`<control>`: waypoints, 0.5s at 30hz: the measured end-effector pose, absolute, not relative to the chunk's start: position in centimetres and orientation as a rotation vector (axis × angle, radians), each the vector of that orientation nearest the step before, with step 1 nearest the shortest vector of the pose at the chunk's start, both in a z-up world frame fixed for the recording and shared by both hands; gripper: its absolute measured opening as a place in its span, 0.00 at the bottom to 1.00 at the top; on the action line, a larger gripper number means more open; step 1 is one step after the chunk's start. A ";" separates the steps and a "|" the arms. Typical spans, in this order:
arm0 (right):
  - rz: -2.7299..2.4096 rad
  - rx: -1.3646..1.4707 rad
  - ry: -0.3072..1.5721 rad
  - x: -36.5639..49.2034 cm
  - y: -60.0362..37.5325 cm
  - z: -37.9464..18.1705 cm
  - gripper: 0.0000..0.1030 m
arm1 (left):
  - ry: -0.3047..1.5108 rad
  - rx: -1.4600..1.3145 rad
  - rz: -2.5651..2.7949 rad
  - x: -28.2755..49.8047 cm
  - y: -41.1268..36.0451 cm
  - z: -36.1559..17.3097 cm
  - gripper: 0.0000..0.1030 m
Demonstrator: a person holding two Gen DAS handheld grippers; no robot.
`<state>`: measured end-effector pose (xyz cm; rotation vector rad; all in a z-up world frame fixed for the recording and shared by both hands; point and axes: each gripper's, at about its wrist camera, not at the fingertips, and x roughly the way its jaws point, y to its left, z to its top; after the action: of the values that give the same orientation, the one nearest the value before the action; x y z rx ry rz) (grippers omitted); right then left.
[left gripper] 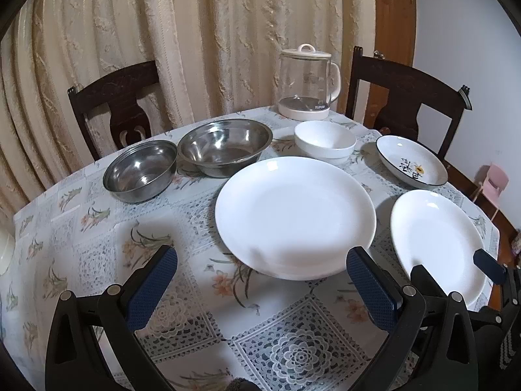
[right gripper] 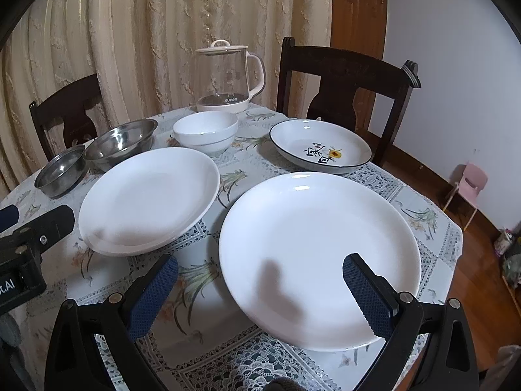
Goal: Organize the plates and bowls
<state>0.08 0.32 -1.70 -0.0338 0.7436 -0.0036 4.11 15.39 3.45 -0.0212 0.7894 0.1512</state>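
Straight ahead in the left wrist view, a large white plate (left gripper: 293, 215) rests on what looks like a second plate. My left gripper (left gripper: 262, 277) is open at its near rim, holding nothing. Another large white plate (right gripper: 319, 247) lies to the right. My right gripper (right gripper: 260, 280) stands open above its near left edge, one finger over the plate and one over the cloth. Behind are a white bowl (left gripper: 325, 140), a black-rimmed patterned plate (right gripper: 320, 143), a big steel bowl (left gripper: 224, 146) and a small steel bowl (left gripper: 140, 169).
A glass kettle (left gripper: 306, 84) stands at the back of the round table with a patterned cloth (left gripper: 195, 293). Dark wooden chairs (left gripper: 114, 104) (right gripper: 345, 81) stand behind it, before a curtain. The table's edge drops off just right of the right plate. A small pink chair (right gripper: 469, 182) is on the floor.
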 end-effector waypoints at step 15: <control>0.001 -0.036 0.771 0.8 0.5 -2.4 1.00 | 0.833 -0.030 0.167 5.0 16.1 2.0 1.00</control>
<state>0.80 0.50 -2.44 -0.0359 0.7712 0.0009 5.02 16.12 2.04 -0.0298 0.8330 0.1669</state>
